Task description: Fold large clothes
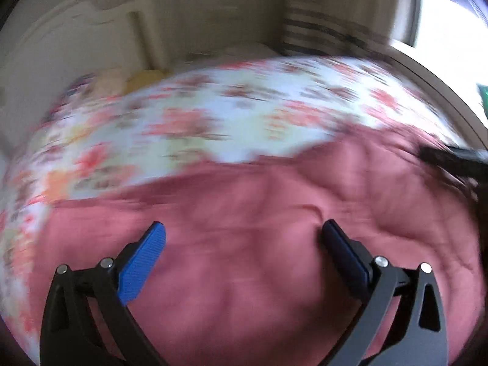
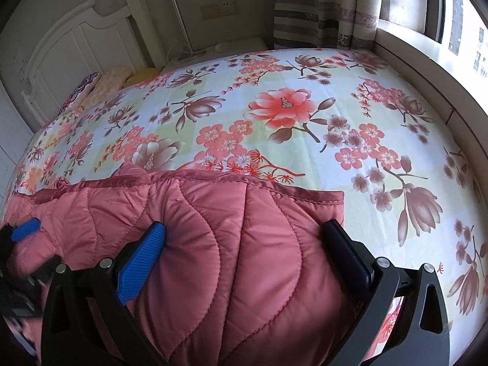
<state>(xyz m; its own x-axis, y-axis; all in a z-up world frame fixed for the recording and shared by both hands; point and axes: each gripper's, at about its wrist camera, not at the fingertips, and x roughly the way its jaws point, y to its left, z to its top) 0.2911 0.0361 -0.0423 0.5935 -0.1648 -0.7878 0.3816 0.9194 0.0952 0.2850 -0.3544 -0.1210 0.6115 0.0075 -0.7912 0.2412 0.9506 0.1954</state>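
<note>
A pink quilted jacket [image 2: 231, 259] lies on the floral bed sheet [image 2: 289, 106] at the near edge of the bed. My right gripper [image 2: 244, 235] is open, its jaws wide apart over the jacket's right part, near its hemmed edge. My left gripper [image 1: 244, 235] is open too, over the jacket [image 1: 259, 244]; this view is blurred by motion. The left gripper also shows at the left edge of the right wrist view [image 2: 21, 244]. The right gripper shows as a dark blur at the right edge of the left wrist view [image 1: 451, 161].
A white headboard [image 2: 61, 52] stands at the back left, with pillows [image 2: 91, 88] below it. A striped curtain [image 2: 305, 15] and a window [image 2: 463, 30] are at the back right. A window ledge [image 2: 427, 70] runs along the bed's right side.
</note>
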